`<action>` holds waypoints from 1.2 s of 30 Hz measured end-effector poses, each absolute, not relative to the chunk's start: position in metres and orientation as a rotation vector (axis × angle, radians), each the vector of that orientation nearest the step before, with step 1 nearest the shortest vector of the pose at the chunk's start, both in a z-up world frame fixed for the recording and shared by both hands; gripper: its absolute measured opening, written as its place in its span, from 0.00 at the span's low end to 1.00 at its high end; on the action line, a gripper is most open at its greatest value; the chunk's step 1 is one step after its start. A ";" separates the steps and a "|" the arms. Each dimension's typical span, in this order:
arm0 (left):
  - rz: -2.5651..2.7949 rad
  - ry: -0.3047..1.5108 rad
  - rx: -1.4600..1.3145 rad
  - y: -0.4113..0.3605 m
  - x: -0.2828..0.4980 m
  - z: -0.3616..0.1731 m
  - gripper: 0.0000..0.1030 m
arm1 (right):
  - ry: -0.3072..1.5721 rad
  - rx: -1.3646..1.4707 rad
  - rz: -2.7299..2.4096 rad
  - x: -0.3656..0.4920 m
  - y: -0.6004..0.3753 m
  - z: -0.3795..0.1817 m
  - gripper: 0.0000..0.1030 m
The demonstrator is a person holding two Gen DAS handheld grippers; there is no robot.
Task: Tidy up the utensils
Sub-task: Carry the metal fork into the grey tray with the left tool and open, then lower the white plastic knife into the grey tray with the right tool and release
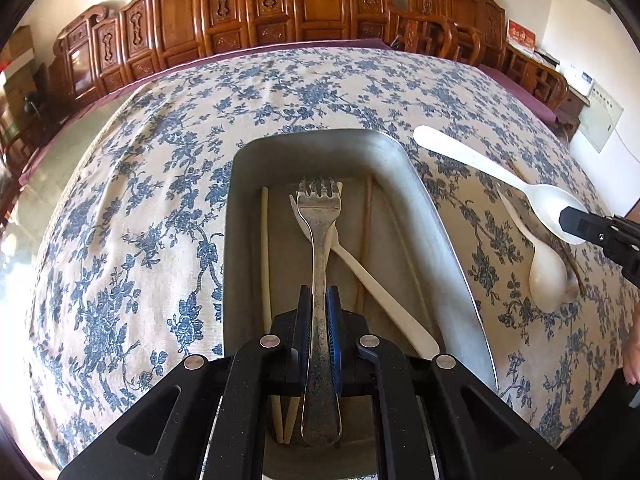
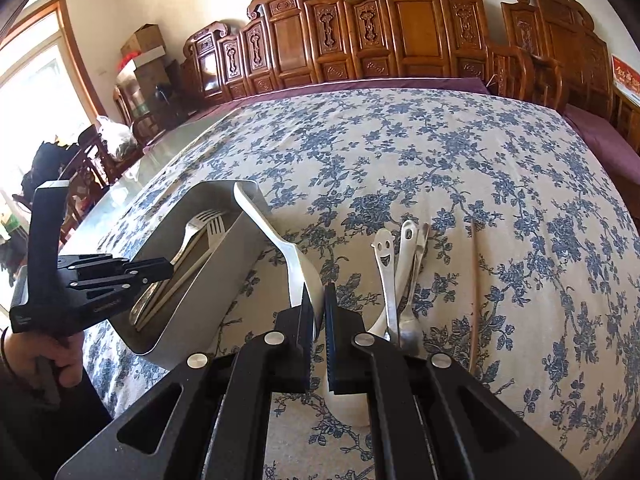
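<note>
The left tool [image 1: 319, 300] is clamping one metal fork [image 1: 320, 216] over the metal tray [image 1: 256, 152], where two chopsticks [image 1: 264, 248] are lying; the right tool [image 2: 319, 312] is pinching one white spoon [image 2: 280, 236].

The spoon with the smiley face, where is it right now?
In the right wrist view, the smiley spoon lies on the flowered tablecloth, right of the metal tray, bunched with two other spoons.
</note>
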State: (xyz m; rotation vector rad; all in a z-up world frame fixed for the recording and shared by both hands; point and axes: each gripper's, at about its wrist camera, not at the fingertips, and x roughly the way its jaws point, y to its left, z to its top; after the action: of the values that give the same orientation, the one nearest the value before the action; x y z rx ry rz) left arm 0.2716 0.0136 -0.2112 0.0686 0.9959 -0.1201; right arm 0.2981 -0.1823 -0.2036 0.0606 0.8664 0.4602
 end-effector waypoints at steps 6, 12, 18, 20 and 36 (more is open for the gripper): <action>-0.127 1.012 0.061 0.013 0.275 -0.215 0.07 | 0.863 0.078 0.472 0.297 -0.185 -0.202 0.06; -0.130 1.011 0.059 0.013 0.275 -0.213 0.07 | 0.868 0.095 0.470 0.295 -0.186 -0.202 0.06; -0.133 0.987 0.041 0.018 0.273 -0.204 0.07 | 0.859 0.103 0.471 0.289 -0.177 -0.197 0.06; -0.135 0.976 0.028 0.022 0.271 -0.200 0.07 | 0.855 0.098 0.472 0.287 -0.171 -0.195 0.06; -0.137 0.896 -0.041 0.047 0.261 -0.173 0.07 | 0.890 0.036 0.405 0.293 -0.097 -0.199 0.06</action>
State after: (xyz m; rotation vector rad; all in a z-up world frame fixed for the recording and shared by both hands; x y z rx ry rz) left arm 0.2612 0.0466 -0.1733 -0.0410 0.8959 -0.1366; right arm 0.2927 -0.0974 -0.1990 0.0360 0.8904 0.4047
